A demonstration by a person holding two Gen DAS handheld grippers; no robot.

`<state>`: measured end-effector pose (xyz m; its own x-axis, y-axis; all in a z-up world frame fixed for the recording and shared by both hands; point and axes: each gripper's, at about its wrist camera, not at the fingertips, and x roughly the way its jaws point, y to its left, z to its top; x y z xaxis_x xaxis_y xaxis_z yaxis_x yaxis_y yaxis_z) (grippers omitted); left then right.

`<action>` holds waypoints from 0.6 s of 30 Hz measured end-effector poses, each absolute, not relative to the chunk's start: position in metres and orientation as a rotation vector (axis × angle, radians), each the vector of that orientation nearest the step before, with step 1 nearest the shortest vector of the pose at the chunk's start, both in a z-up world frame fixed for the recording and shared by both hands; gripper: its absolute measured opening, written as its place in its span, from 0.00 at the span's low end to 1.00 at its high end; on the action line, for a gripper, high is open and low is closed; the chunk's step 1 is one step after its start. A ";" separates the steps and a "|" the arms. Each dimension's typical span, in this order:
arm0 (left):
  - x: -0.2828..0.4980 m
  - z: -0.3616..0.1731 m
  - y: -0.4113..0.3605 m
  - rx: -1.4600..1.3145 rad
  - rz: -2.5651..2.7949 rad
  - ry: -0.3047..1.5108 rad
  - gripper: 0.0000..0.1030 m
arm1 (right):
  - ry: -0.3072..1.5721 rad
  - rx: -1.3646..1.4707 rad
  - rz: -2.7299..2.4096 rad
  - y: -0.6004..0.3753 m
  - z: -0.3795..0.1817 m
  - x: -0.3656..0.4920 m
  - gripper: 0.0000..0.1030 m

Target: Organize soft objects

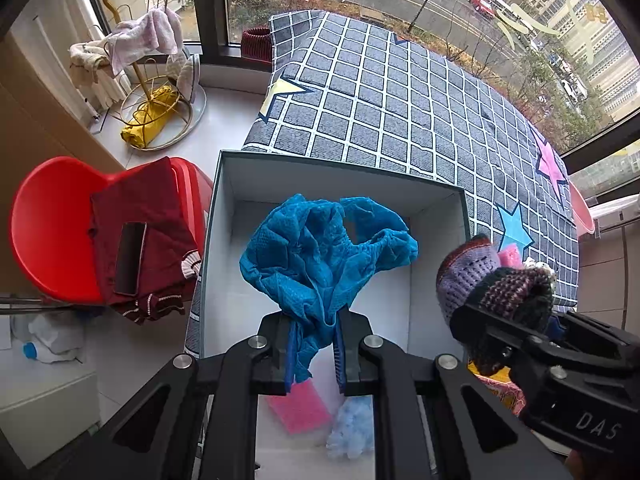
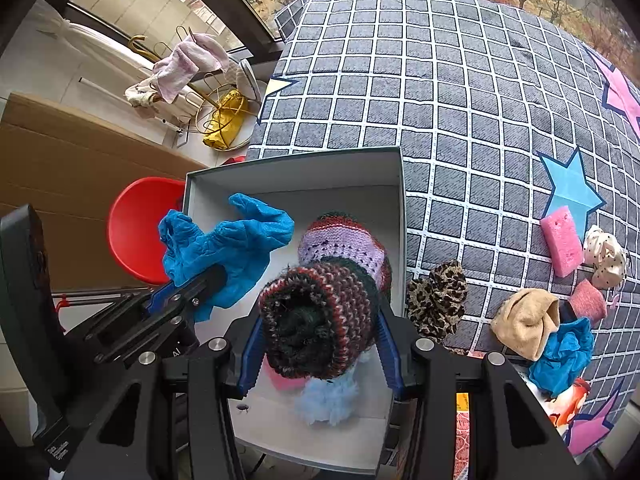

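A blue cloth [image 1: 320,248] is held tight by the left gripper [image 1: 314,354] and a woolly hat [image 2: 324,300] by the right gripper [image 2: 318,354], over the box [image 2: 296,164]. A pink sponge [image 1: 298,408] is already inside; more soft things at three o'clock are left, like the leopard scrunchie [image 2: 438,300].

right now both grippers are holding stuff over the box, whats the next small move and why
Probably open both grippers and let go. The left gripper is clamped on the blue cloth and the right gripper on the knit hat, both hanging inside the walls of the box, above the pink sponge and pale blue fluff already lying in it.
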<state>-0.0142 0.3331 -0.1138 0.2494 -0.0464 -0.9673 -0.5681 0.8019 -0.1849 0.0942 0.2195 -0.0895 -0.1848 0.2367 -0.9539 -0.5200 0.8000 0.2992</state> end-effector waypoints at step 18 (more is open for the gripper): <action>-0.005 -0.117 0.335 -0.552 0.395 1.299 0.16 | 1.635 -0.261 0.686 0.232 -0.101 0.103 0.48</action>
<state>-0.0055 0.3351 -0.1175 0.2321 -0.0305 -0.9722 -0.5666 0.8082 -0.1606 0.1028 0.2317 -0.1013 -0.1933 0.2113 -0.9581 -0.5355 0.7956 0.2835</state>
